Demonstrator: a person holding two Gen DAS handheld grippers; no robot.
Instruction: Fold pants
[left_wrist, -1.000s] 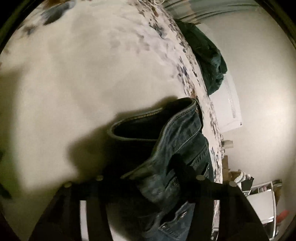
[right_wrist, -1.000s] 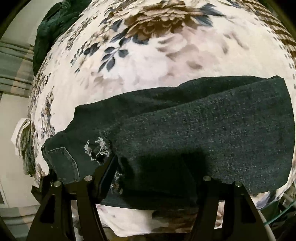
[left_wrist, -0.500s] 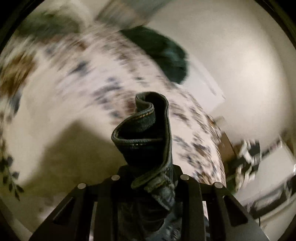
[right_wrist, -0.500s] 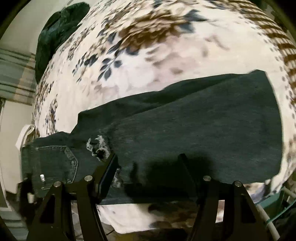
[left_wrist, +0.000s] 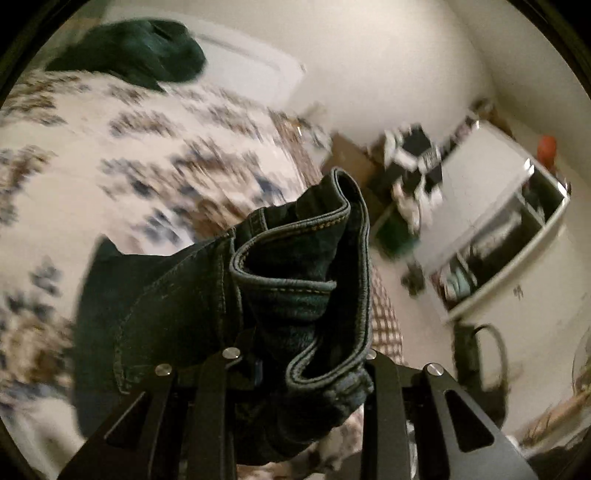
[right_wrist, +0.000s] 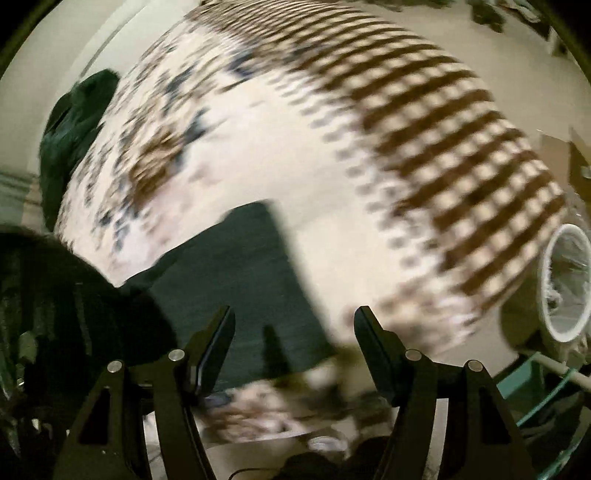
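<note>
Left wrist view: the left gripper (left_wrist: 295, 360) is clenching a bunched wad of the dark denim pants (left_wrist: 295, 280), waistband end. The stitched band is curling up in a loop right ahead of the fingers (left_wrist: 212, 398), lifted off the bed (left_wrist: 110, 155). The rest of the pants is trailing down and to the left, where a flat dark piece is lying on the floral cover. A dark green garment (left_wrist: 136, 55) is sitting at the far top-left edge of the bed, well apart from the pants. Beyond the bed, a white shelf unit (left_wrist: 491, 218) is standing against the wall with clutter beside it; that part is blurring badly, so the small items cannot be told.

Right wrist view: the right gripper (right_wrist: 293, 332) is hanging released, fingers (right_wrist: 218, 339) spread wide with nothing between them. It is hovering above the near edge of the bed (right_wrist: 314, 147). The pants (right_wrist: 236, 280) are lying as a flat dark panel on the cover, under and between the left finger and the middle of the view; whether the left finger is touching the cloth probably cannot be told through the blur. A dark mass is filling the lower-left corner, too smeared to identify. The green garment (right_wrist: 74, 133) is lying at the far left edge of the bed. A white round bin (right_wrist: 565, 284) is standing off the bed at the right edge.
</note>
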